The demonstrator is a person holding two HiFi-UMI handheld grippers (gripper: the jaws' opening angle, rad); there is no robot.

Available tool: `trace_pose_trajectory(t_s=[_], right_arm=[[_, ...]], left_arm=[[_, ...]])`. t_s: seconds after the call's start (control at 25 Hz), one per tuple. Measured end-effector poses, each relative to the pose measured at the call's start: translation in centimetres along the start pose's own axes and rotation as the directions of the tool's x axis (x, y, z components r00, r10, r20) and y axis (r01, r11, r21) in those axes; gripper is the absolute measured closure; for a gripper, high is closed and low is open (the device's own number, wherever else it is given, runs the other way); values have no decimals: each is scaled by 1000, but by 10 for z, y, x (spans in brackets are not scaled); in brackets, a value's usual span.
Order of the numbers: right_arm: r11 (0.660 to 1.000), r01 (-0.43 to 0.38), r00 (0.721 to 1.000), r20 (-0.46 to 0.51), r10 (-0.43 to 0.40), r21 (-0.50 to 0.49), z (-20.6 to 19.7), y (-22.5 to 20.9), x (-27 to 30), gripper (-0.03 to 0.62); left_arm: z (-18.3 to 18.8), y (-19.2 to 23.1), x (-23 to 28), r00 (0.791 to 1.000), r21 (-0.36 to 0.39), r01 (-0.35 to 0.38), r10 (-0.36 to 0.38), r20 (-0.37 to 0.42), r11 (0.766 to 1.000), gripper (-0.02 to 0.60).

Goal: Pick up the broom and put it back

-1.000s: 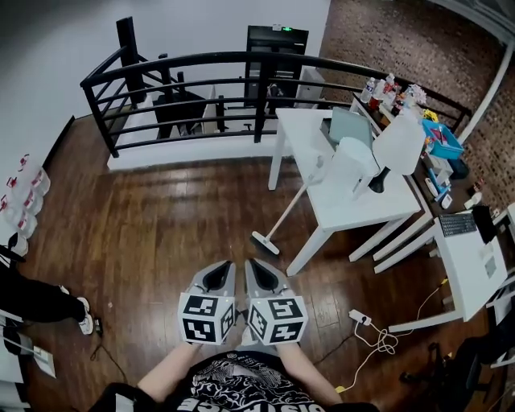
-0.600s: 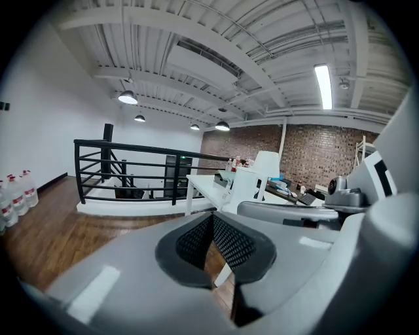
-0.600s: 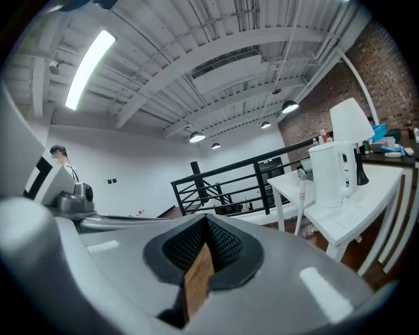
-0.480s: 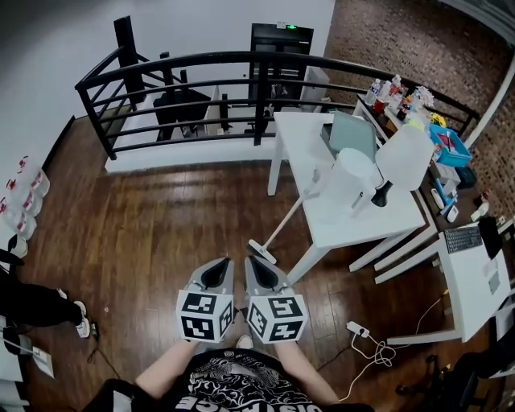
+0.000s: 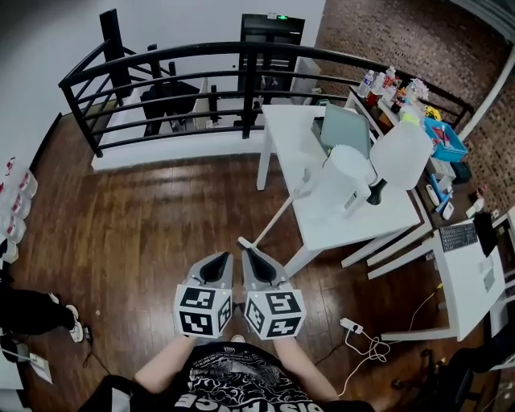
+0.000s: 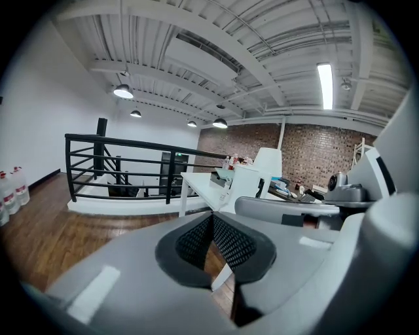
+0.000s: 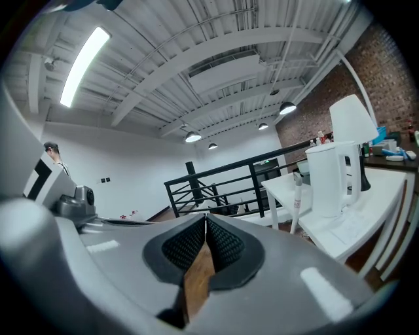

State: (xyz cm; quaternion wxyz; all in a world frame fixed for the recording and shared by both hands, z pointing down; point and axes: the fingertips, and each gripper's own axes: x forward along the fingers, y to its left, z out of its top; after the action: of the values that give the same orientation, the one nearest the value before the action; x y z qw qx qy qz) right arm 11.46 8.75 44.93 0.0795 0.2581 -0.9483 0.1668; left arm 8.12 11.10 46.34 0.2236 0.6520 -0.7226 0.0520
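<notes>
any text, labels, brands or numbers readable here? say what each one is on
Nothing reads clearly.
White print on the person's black shirt: letters partly hidden and cut off at the picture's edge, unreadable.
Green lit sign beyond the railing: too small to read.
Labels on the bottles: too small to read.

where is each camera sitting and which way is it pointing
Head view: on the person's head, steeply down on the left gripper, right gripper, forearms and broom.
Left gripper view: rides that gripper, looks along its shut jaws toward the table; right gripper alongside.
Right gripper view: mirrored, from the right gripper, shut jaws.
All three share the table and black railing.
</notes>
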Motion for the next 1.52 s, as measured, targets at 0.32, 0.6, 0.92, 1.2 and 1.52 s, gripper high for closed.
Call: trace_pose_trajectory(t_s=[0.32,0.6,0.92,1.2,1.52], right_arm=[[997,75,997,12,-75,20,17,-47,40,582],[988,143,990,1,-143,54,32,-79,81,565],[968,237,972,-8,-237,88,41,-115,119,543],[930,346,938,-15,-347,121,39,-161,144,487],[848,504,862,-32,-506,165,33,-211,161,463]], left_arm=[[24,3,62,997,30,78,-77,-22,997,577],[46,14,113,986,48,157,-154,-70,986,577],[57,23,159,962,62,251,-242,-131,966,577],[62,28,196,928,68,340,-323,-187,938,577],[65,29,239,872,100,455,-419,-252,885,577]])
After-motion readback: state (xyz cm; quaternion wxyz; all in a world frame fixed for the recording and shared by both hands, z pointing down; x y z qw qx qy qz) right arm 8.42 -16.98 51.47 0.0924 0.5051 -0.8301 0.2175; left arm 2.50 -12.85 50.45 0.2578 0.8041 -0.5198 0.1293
